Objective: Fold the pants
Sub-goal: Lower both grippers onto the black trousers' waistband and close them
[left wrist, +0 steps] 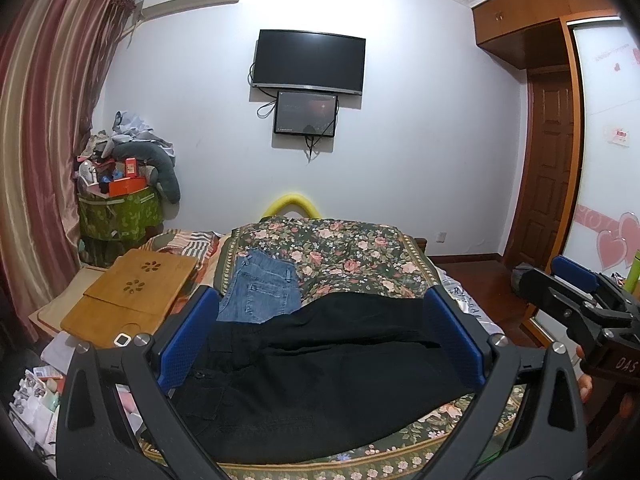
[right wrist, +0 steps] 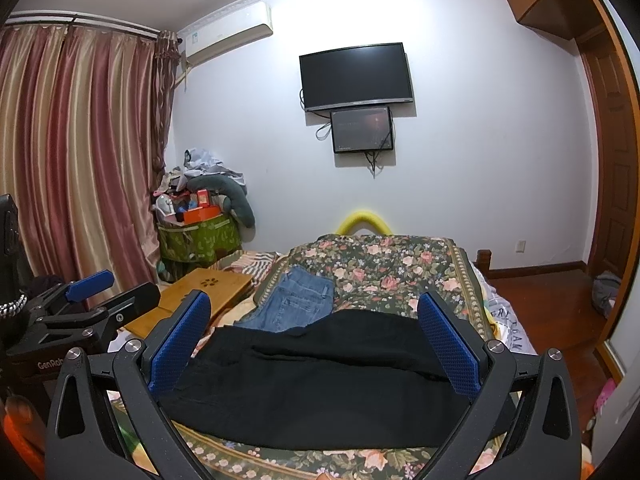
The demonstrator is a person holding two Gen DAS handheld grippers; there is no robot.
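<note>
Left wrist view: left tongs (left wrist: 320,332) hanging spread wide, gripping nothing, over black pants (left wrist: 320,376) lying on the floral bedspread (left wrist: 352,256); folded jeans (left wrist: 262,292) lying just beyond the pants. Right wrist view: right tongs (right wrist: 316,344) gaping wide, empty, above the pants (right wrist: 320,384); jeans (right wrist: 296,300) resting beyond the pants.

I see plain black pants (left wrist: 320,368) lying on a dark green bedspread (left wrist: 352,256) patterned with pink roses and a pale floral border, with faded blue jeans (left wrist: 262,294) beside them. My left gripper (left wrist: 320,336) and right gripper (right wrist: 314,344) are both black-framed with bright blue textured pads (right wrist: 180,344). Past them I make out red-and-gold striped curtains (right wrist: 76,152), a honey-brown wooden tray (left wrist: 132,296), a leaf-printed green bin (left wrist: 120,216), two black screens (left wrist: 310,60) and a white wall (left wrist: 420,140).
</note>
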